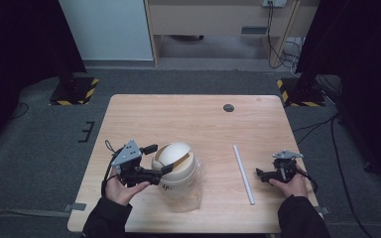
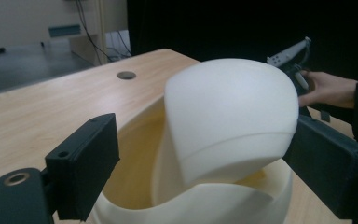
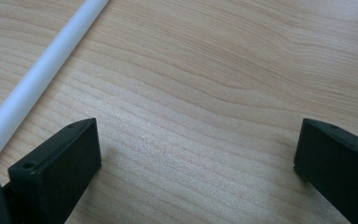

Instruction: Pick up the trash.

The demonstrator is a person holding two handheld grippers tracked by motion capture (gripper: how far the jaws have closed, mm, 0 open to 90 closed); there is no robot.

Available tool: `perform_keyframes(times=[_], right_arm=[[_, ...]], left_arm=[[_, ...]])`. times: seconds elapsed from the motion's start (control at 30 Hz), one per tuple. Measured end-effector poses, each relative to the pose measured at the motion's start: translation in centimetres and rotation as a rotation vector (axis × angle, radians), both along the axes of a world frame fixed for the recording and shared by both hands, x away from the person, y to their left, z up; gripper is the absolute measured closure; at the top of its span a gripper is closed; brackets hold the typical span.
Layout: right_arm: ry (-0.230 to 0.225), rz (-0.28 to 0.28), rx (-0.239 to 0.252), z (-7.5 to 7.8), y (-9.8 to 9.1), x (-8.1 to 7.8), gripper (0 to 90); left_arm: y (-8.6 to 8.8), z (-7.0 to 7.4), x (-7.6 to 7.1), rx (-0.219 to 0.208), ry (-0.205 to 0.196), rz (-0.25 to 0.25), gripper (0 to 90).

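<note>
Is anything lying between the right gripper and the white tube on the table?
Nothing visible does. The right gripper rests open on the table, and only bare wood separates it from the white tube. The cream domed container sits beyond the tube, at the left gripper.

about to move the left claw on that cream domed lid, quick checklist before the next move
1. Left claw spread around the cream domed lid: ok, jaws open, one on each side.
2. Jaws touching the lid: cannot tell.
3. Lid seated level on its container: not ok, its swing flap looks tilted.
4. Right claw free: ok, open over bare table.
5. White tube clear of the container: ok, lying apart to its right.
</note>
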State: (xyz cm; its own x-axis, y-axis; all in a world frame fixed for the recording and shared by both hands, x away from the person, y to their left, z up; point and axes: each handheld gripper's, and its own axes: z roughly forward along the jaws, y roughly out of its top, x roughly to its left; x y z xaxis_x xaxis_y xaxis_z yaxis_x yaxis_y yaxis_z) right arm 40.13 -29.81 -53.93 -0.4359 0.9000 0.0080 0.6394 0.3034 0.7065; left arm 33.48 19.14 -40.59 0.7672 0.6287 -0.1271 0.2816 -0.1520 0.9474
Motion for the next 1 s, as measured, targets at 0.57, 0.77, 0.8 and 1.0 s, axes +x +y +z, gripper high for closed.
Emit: perform_keyframes(times=[0.57, 0.77, 0.8, 1.0], right_arm=[[-0.049, -0.032, 0.026, 1.4, -0.4, -0.1, 23.1], [-0.126, -0.044, 0.084, 3.4, 0.1, -0.3, 21.3], [-0.126, -0.044, 0.084, 3.4, 0.1, -0.3, 21.3], [-0.152, 0.004, 0.083, 5.0, 1.8, -0.4, 23.7]], left_arm=[[4.6, 1.0, -1.2, -0.07, -0.042, 0.109, 11.6], [6.8, -1.1, -1.4, -0.026, 0.005, 0.173, 11.5], [7.1, -1.7, -1.4, -0.02, 0.017, 0.186, 11.5], [8.3, -5.8, -1.2, 0.097, 0.115, 0.295, 13.8]])
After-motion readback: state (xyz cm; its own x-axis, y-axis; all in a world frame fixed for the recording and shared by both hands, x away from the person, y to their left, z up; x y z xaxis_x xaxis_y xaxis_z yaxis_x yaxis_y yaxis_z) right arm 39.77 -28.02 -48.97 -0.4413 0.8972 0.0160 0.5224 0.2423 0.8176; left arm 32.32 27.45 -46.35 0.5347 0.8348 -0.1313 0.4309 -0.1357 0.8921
